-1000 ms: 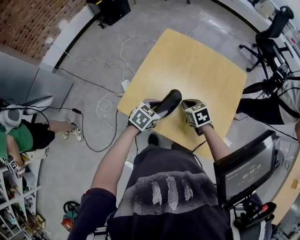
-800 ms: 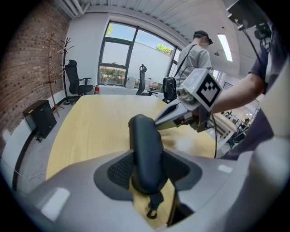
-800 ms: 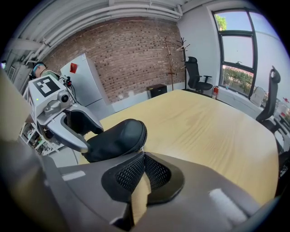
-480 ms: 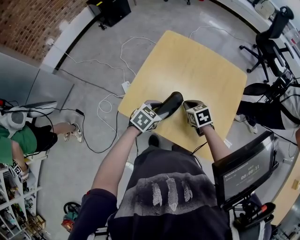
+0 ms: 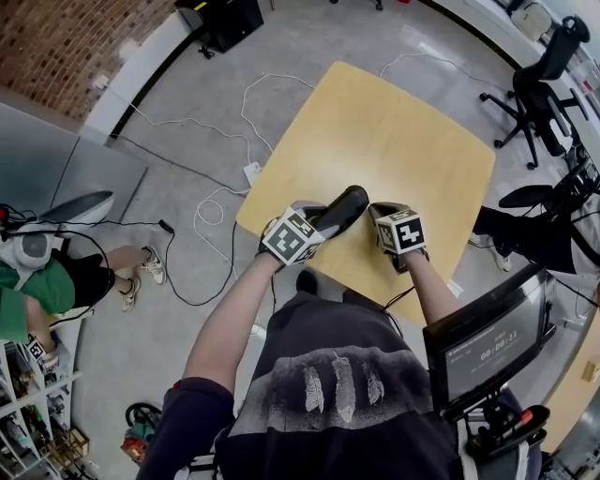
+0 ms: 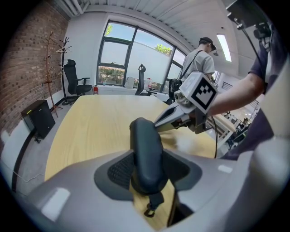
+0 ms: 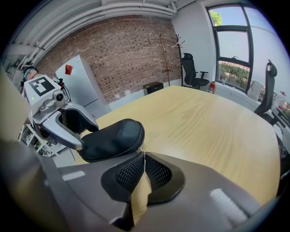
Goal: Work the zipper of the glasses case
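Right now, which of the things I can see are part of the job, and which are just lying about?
Part of the job: glasses case, gripped by the left tongs; its zipper pull, pinched in the right tongs; the table underneath.
Just lying about: floor cables, office chair, timer screen, black box.

The room is lit brightly and evenly by daylight from the windows [image 6: 131, 59] and a ceiling strip light [image 6: 224, 47], and only faint shadows are cast on the table [image 5: 394, 141]. Strong fisheye bending is seen in every view, with black corners in both gripper views. The case [image 6: 146, 154] and the jaws nearest each lens are rendered soft, and the panes are slightly washed out.
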Available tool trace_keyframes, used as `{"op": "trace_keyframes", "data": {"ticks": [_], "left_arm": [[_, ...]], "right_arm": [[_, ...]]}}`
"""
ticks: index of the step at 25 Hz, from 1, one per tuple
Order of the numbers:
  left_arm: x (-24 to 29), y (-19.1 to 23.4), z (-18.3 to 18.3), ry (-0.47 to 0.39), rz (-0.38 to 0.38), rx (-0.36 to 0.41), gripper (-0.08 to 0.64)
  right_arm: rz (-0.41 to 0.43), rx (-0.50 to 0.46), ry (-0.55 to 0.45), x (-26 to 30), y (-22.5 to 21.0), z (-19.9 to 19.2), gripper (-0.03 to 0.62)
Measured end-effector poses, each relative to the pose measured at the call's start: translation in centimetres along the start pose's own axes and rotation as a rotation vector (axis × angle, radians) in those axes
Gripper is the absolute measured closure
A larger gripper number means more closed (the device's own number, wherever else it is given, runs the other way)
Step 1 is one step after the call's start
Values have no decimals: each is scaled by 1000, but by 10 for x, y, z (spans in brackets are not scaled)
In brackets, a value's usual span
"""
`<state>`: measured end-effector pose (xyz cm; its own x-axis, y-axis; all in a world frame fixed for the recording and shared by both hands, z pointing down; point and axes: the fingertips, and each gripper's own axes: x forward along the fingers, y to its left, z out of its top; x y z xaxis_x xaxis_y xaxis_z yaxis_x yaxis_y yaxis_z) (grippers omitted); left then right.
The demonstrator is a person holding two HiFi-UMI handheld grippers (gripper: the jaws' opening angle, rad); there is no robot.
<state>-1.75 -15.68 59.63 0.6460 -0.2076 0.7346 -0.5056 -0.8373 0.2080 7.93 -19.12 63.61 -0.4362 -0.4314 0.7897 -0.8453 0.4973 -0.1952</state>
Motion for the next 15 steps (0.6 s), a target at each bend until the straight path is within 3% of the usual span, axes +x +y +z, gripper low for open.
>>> {"op": "trace_keyframes", "data": {"ticks": [15], "left_arm": [[3, 5, -2, 3, -5, 3, 364]], "right_arm": [[39, 44, 38, -2, 8, -7, 575]]}}
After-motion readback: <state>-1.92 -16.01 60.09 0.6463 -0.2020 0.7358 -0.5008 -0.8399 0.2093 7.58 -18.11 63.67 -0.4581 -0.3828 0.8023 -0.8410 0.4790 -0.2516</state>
